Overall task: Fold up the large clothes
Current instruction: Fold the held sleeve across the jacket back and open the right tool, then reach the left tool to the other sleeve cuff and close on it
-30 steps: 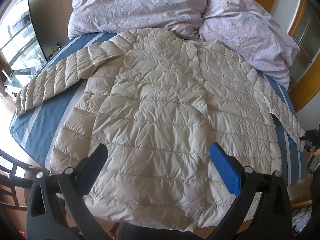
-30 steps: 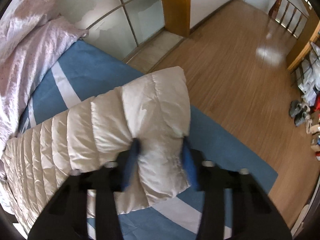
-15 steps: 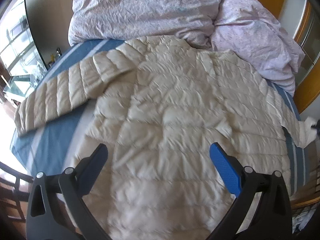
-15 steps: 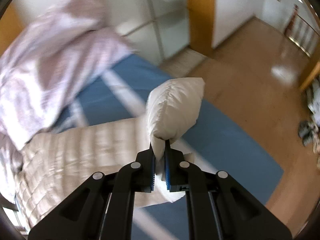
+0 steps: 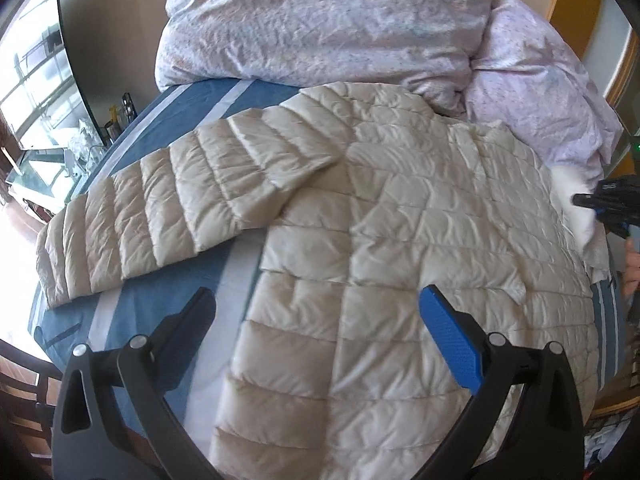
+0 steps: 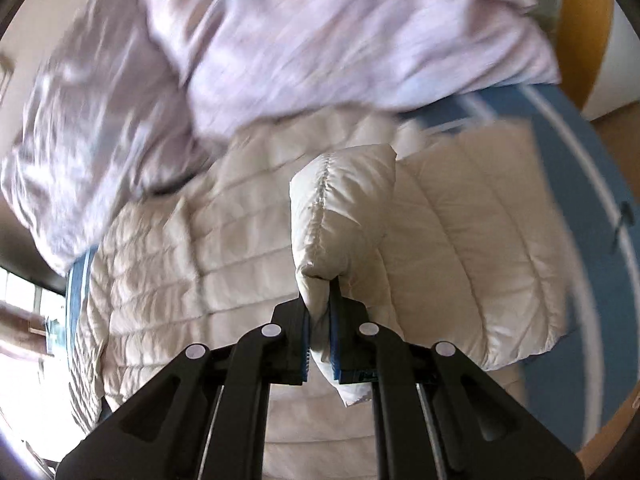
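We see the cream quilted down jacket [image 5: 400, 248] spread flat on the blue striped bedsheet [image 5: 160, 304], collar toward the rumpled lilac duvet [image 5: 320, 20] at twelve o'clock and hem toward us at six. Starting at nine o'clock in the left wrist view, the jacket's left sleeve [image 5: 168, 208] lies stretched out across the sheet, its long axis running from the shoulder near one o'clock down to the cuff at nine. Our left gripper [image 5: 320, 332] hangs over the hem with its jaws spread wide and nothing between them; that sleeve sits at its ten o'clock, near but not touched. Moving right, the jacket body fills the centre, and at three o'clock our right gripper [image 5: 608, 204] shows at the jacket's edge. In the right wrist view that right gripper [image 6: 320, 344] is clamped on the cuff of the right sleeve [image 6: 344, 216], which rises toward twelve o'clock above the jacket body, the rest of the sleeve bending away at two o'clock. We judge the sleeve is being laid across the jacket's back, so the body lying at ten to twelve o'clock from the closed claw is what matters; the outstretched sleeve falls to our left hand, the nearer one.
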`<state>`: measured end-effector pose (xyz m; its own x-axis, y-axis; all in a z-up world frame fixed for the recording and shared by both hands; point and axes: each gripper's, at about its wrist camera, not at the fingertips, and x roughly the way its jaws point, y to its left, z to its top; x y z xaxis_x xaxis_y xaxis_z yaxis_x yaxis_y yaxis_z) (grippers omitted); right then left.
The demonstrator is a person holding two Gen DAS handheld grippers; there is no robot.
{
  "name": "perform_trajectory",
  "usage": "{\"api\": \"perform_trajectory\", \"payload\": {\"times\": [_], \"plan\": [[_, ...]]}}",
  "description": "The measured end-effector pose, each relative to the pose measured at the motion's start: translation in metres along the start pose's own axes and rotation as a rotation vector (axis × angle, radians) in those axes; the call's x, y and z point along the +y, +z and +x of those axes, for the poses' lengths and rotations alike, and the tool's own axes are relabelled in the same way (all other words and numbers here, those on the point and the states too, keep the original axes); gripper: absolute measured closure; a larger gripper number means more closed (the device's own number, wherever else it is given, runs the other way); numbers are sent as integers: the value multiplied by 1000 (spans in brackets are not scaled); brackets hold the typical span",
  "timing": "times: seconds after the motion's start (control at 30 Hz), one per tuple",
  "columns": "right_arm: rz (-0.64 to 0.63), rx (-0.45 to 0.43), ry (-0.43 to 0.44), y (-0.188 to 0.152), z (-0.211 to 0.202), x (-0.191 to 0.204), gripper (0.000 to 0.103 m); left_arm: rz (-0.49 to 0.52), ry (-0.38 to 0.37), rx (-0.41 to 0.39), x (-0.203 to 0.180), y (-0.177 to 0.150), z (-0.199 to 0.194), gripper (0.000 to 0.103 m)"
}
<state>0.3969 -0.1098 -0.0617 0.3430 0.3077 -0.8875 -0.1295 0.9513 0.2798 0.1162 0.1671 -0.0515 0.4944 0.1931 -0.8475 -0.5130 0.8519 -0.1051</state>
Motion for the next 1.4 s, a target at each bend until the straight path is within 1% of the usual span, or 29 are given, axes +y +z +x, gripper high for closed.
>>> {"api": "perform_trajectory", "payload": {"times": [0.13,0.3,0.4,0.47,0.5,0.53,0.57,0.6,0.67,0.7,0.77,0.87,0.97,1.03,1.07,1.1,1.17,1.2,1.23,1.27,1.4], "plan": [[-34,37,10,-15,21,38,95,-8,-8,11,18,0,3,2],[-45,71,47,-24,42,87,95,-27,-7,22,38,2,7,2],[-84,91,61,-23,52,109,94,-38,-6,23,47,4,9,2],[-138,116,70,-24,57,126,89,-46,-5,22,53,6,11,2],[-170,127,83,-25,56,132,76,-53,-3,20,57,7,11,2],[-186,115,99,-24,52,135,59,-62,0,16,61,9,11,2],[-195,80,110,-23,46,135,55,-67,2,13,65,9,11,2],[-204,29,113,-19,36,133,54,-77,7,9,70,10,12,2],[-195,-32,109,-11,25,128,54,-92,19,4,79,11,12,2],[-174,-52,101,-6,22,122,54,-101,28,2,84,12,13,2],[-144,-50,54,2,28,113,54,-114,40,1,92,13,15,2],[-136,7,-19,1,51,107,54,-137,62,3,104,15,18,2],[-151,67,-44,-8,73,114,54,-157,81,2,115,17,20,2],[-171,95,-65,-16,85,121,52,-173,96,4,122,17,20,2],[-194,107,-98,-20,93,126,47,-184,103,4,127,18,19,2],[-229,115,-143,-25,101,131,46,-191,107,3,130,18,18,2],[-290,111,-207,-34,111,138,46,-211,122,2,140,18,17,2],[-318,88,-227,-38,112,142,45,-218,127,2,144,18,16,2],[-337,62,-242,-41,112,146,45,-226,132,2,149,17,15,2],[-337,55,-246,-41,112,147,45,-235,136,5,153,17,15,2],[-324,77,-229,-37,113,143,43,-298,164,18,182,15,13,2]]}}
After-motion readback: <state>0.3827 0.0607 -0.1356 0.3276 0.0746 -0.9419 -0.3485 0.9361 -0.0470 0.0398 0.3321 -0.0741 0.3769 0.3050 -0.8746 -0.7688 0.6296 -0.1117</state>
